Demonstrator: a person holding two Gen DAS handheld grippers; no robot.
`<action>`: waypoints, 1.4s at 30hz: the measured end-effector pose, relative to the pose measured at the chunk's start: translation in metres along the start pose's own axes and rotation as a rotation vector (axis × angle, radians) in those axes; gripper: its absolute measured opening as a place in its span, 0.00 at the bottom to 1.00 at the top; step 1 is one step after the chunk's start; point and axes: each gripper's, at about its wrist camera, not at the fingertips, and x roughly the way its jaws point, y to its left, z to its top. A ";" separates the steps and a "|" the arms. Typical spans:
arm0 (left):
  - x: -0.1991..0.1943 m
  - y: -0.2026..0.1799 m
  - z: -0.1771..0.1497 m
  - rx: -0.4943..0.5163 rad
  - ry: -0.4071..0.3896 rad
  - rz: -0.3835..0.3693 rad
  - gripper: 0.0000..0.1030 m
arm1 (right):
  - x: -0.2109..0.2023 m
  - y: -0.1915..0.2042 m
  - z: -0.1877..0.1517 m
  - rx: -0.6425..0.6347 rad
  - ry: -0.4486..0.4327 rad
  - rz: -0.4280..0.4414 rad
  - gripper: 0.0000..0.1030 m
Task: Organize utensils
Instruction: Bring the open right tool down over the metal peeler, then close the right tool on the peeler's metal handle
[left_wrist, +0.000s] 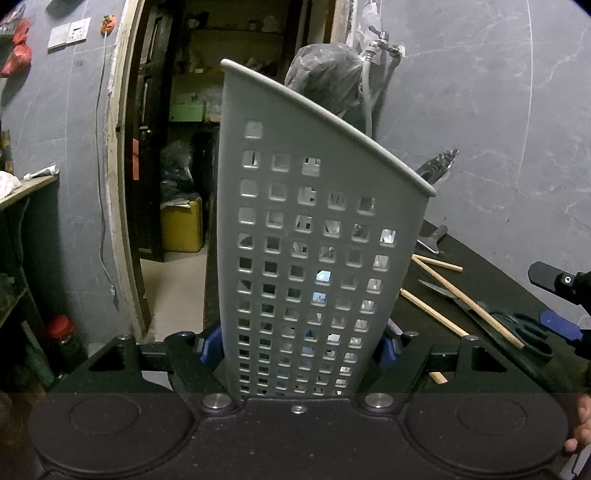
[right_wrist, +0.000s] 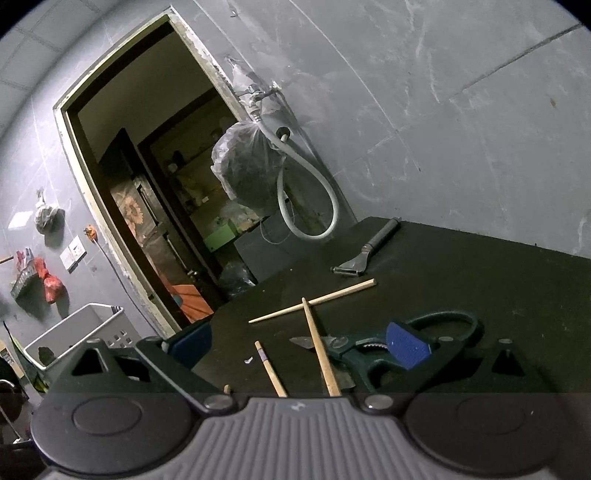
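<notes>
1. The left tongs (left_wrist: 301, 349) are clamped on the tall grey perforated plastic utensil holder (left_wrist: 314, 240), which stands upright at the dark desk (right_wrist: 480, 288) edge.
2. The right tongs (right_wrist: 301, 345) are spread apart, low over the desk.
3. Between their blue pads (right_wrist: 408, 345) lie 3 wooden chopsticks (right_wrist: 319, 347) and green-handled scissors (right_wrist: 369, 354); 1 chopstick crosses the scissor blades.
4. A metal peeler (right_wrist: 365, 251) lies farther back.
</notes>
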 end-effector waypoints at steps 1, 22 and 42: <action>0.000 0.001 -0.001 -0.001 -0.002 -0.002 0.75 | 0.000 0.000 0.000 0.004 0.001 0.000 1.00; 0.014 0.020 -0.001 -0.002 -0.002 -0.089 0.76 | 0.049 0.048 0.049 -0.319 0.233 -0.062 1.00; 0.019 0.023 0.003 -0.002 0.011 -0.109 0.76 | 0.249 0.016 0.112 -0.316 0.442 -0.390 1.00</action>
